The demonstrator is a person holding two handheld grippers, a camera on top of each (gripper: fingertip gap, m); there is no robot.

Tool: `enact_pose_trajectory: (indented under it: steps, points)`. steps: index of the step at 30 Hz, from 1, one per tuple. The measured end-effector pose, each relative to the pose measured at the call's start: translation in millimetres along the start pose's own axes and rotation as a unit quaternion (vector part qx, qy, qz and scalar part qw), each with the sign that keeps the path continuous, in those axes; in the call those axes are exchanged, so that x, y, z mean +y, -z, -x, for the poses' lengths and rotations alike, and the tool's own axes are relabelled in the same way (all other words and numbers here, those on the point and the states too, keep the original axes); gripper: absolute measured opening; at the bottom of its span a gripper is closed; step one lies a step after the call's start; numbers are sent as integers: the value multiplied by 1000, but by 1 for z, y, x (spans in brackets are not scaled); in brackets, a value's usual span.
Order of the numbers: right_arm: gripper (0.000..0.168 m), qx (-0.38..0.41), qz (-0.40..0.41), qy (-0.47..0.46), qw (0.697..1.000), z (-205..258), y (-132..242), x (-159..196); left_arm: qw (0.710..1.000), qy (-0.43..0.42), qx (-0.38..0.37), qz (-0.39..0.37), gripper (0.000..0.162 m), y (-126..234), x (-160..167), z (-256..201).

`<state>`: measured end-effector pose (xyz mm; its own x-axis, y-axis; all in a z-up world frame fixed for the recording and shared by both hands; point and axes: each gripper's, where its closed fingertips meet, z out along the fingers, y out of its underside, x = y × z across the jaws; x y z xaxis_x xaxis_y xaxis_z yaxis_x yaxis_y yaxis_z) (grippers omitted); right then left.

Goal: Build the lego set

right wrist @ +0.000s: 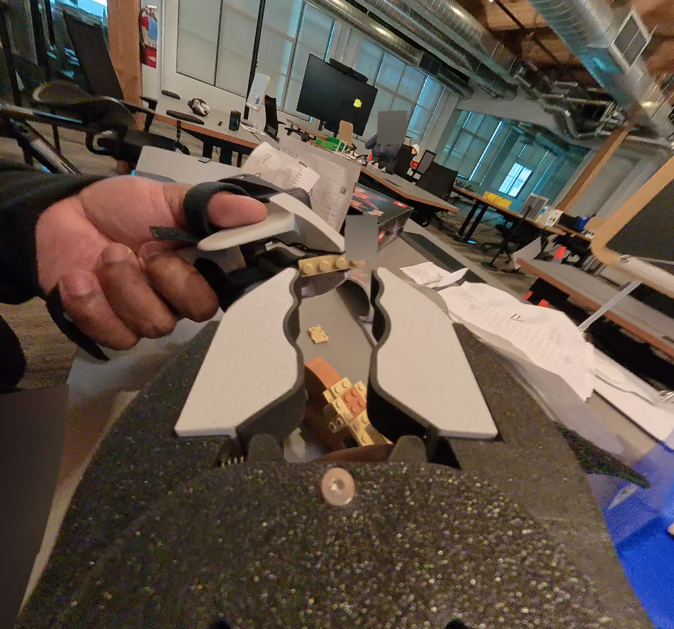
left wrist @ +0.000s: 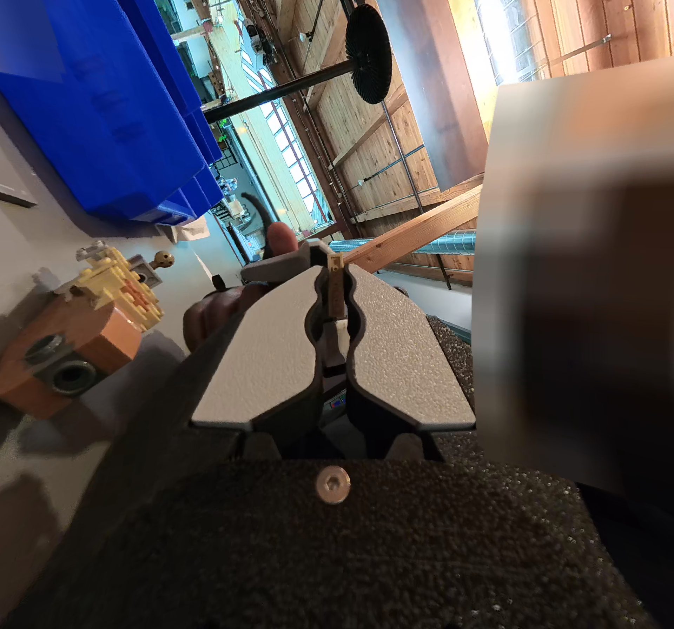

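My left gripper (left wrist: 334, 271) is shut on a thin tan studded plate (left wrist: 335, 289), seen edge-on between its pads. In the right wrist view the same plate (right wrist: 328, 265) sticks out of the left gripper's grey finger (right wrist: 310, 223), which a hand (right wrist: 120, 258) holds. My right gripper (right wrist: 337, 283) is open and empty, with its tips just below the plate. The partly built model (right wrist: 344, 402), made of tan and orange plates on a brown body, lies on the table under the right gripper. It also shows at the left of the left wrist view (left wrist: 116, 294).
A small loose tan piece (right wrist: 318, 334) lies on the grey table (right wrist: 328, 310). Crumpled paper bags (right wrist: 510, 327) lie to the right. An instruction booklet (right wrist: 291, 174) and the set's box (right wrist: 383, 210) stand behind. Blue bins (left wrist: 91, 83) sit at the table's edge.
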<state>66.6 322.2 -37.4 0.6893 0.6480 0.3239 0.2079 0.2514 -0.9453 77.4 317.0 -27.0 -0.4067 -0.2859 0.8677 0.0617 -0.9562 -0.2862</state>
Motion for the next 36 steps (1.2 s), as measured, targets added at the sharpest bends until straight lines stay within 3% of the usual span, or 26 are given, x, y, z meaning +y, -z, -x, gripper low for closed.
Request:
enact_pose_trajectory:
  steps: [18, 24, 27, 29, 31, 34, 36]
  points:
    - [33, -25, 24, 41, 999, 11, 4, 10, 999, 0, -30, 18, 8, 5, 10, 12]
    - [32, -51, 31, 3, 998, 14, 9, 12, 994, -73, -57, 59, 9, 6, 16, 14]
    - [32, -62, 48, -13, 997, 12, 12, 17, 983, -151, -65, 80, 13, 9, 13, 9]
    - [32, -76, 68, -24, 994, 11, 15, 22, 963, -232, -80, 108, 16, 12, 10, 4]
    - [33, -95, 92, -34, 991, 12, 16, 27, 922, -338, -109, 153, 18, 15, 11, 3]
    - [33, -125, 131, -34, 983, 17, 17, 33, 827, -484, -164, 234, 20, 18, 12, 12]
    - [32, -138, 159, -23, 977, 20, 17, 37, 772, -536, -195, 281, 20, 20, 13, 20]
